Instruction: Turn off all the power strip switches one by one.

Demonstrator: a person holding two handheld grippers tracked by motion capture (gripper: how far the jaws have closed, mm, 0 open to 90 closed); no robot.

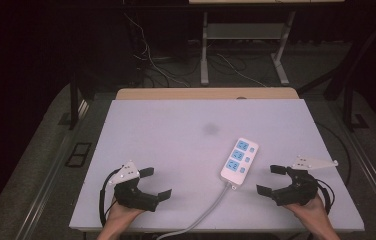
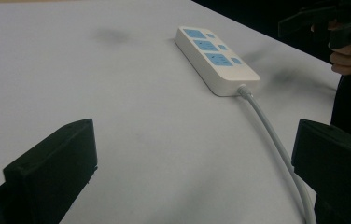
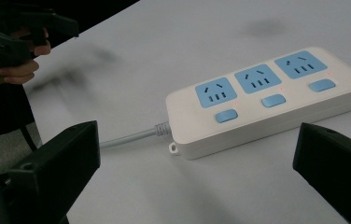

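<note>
A white power strip (image 1: pixel 239 159) with three blue sockets and blue switches lies on the white table (image 1: pixel 176 135), right of centre; its grey cable (image 1: pixel 203 212) runs off the front edge. My left gripper (image 1: pixel 155 182) rests near the front left, open, nothing between its jaws. My right gripper (image 1: pixel 271 179) sits at the front right, just right of the strip, open and holding nothing. The left gripper view has the strip (image 2: pixel 215 58) and cable (image 2: pixel 276 149) ahead, with the right gripper (image 2: pixel 318 21) far off. In the right gripper view the strip (image 3: pixel 267 98) lies close, just beyond the jaws.
A faint dark smudge (image 1: pixel 211 129) marks the table's middle. Beyond the far edge stands a wooden strip (image 1: pixel 206 93), with desk legs (image 1: pixel 205 50) and loose cables (image 1: pixel 151 65) on the floor behind. Dark floor surrounds the table on both sides.
</note>
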